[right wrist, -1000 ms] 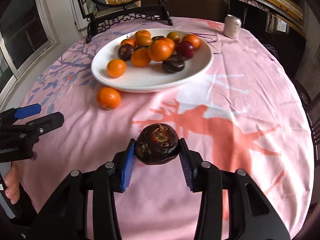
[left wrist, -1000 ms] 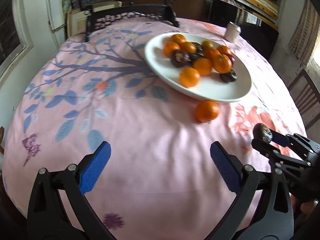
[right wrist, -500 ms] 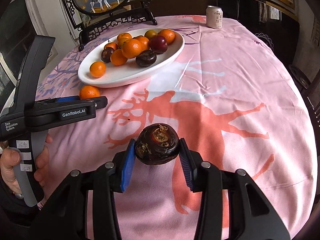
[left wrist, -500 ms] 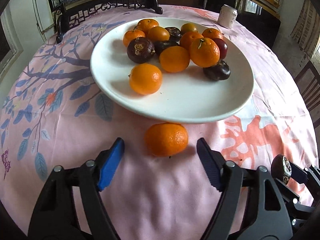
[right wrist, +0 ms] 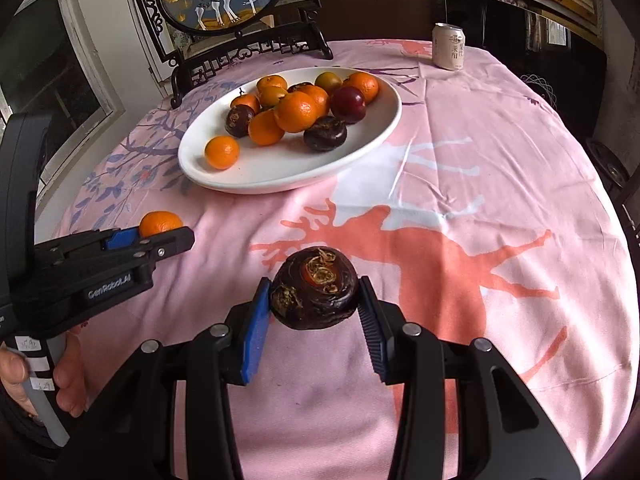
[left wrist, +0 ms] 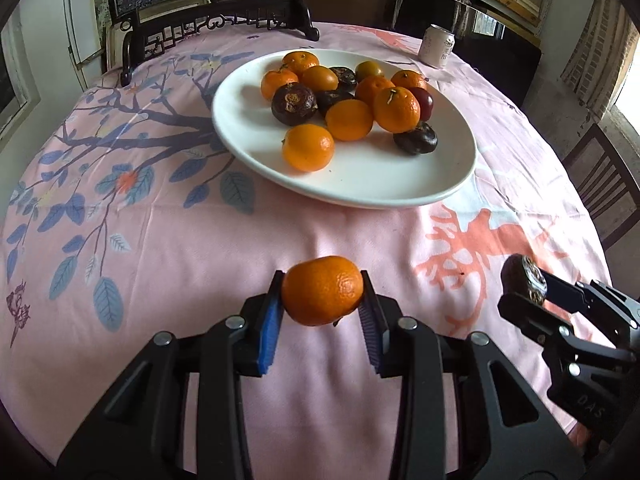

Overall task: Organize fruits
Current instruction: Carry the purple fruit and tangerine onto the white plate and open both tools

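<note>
1. Gripping a mandarin (left wrist: 322, 290): left gripper (left wrist: 322, 312) jaws clenched on it, above the pink-clothed desk (left wrist: 200, 280), near side of the plate (left wrist: 360, 188).
2. Right gripper (right wrist: 316, 312) jaws clamped on a dark purple fruit (right wrist: 315, 287), also over the desk.
3. Plate carries a heap of mandarins and dark fruits.
4. Can (right wrist: 449, 46) stands at the far edge.
</note>
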`<action>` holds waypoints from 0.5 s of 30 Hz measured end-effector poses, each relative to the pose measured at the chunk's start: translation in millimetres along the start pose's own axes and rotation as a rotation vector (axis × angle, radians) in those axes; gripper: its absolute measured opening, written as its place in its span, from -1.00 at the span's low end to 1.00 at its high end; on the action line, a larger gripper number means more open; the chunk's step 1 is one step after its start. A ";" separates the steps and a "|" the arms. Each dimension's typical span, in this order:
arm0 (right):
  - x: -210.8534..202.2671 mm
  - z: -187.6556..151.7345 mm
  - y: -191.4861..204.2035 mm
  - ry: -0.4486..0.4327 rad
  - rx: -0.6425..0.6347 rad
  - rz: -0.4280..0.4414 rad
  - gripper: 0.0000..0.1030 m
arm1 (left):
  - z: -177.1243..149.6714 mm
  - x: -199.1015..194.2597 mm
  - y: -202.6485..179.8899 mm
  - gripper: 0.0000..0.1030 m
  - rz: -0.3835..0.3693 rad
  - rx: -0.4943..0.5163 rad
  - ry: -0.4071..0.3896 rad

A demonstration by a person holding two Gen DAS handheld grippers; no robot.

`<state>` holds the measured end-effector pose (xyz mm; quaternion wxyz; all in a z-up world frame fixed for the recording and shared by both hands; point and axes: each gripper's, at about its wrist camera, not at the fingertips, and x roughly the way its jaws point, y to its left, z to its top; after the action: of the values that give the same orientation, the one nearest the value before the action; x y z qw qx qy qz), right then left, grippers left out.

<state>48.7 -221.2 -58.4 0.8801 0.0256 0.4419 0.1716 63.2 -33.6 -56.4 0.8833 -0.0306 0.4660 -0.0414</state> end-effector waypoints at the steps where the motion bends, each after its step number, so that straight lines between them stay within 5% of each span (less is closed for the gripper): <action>1: -0.3 1.3 3.1 -0.002 -0.003 0.000 -0.16 | -2.4 -5.5 3.9 -0.30 -0.007 -0.002 -0.004; 8: 3.8 13.4 22.8 0.005 -0.030 0.027 -0.16 | 12.2 -31.1 23.6 -0.30 -0.041 -0.009 -0.036; 15: 18.1 64.1 24.0 -0.022 -0.054 0.050 -0.16 | 93.2 -14.3 13.3 -0.30 -0.057 0.005 -0.037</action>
<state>102.5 -185.9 -28.6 0.8807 0.0149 0.4266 0.2052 132.7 -17.4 6.6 0.8904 -0.0424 0.4482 -0.0673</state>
